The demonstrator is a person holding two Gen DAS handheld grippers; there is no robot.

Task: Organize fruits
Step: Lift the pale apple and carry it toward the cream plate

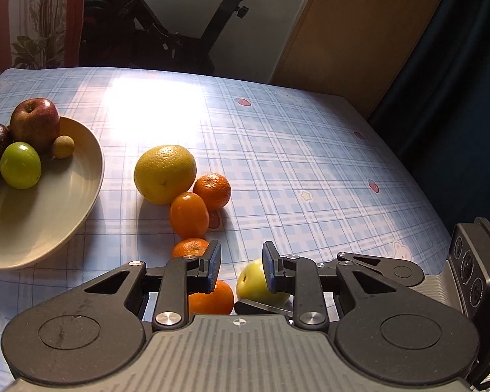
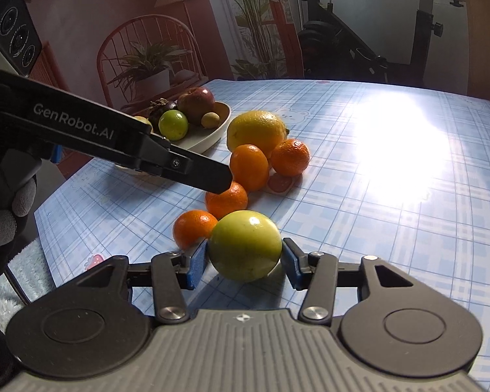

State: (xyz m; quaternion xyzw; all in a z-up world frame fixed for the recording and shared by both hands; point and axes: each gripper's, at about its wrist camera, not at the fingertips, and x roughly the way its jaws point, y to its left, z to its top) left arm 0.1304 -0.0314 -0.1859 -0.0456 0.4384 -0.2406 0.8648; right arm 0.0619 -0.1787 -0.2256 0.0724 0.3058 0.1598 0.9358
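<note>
Green apple (image 2: 246, 245) is clamped at its widest part by the right gripper (image 2: 245, 259); smooth, firm, probably slippery. Left gripper (image 1: 241, 269) is closed as far as it goes, nothing held.

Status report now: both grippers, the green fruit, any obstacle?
Right gripper shut on green fruit. Left gripper empty, at its narrowest. Small orange touches the fruit.

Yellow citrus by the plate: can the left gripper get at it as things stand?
Probably yes, from above: the yellow citrus is bare on top. Two oranges lean on its near side, toward the left gripper, so a low approach looks blocked. Its shut jaws must open first.
</note>
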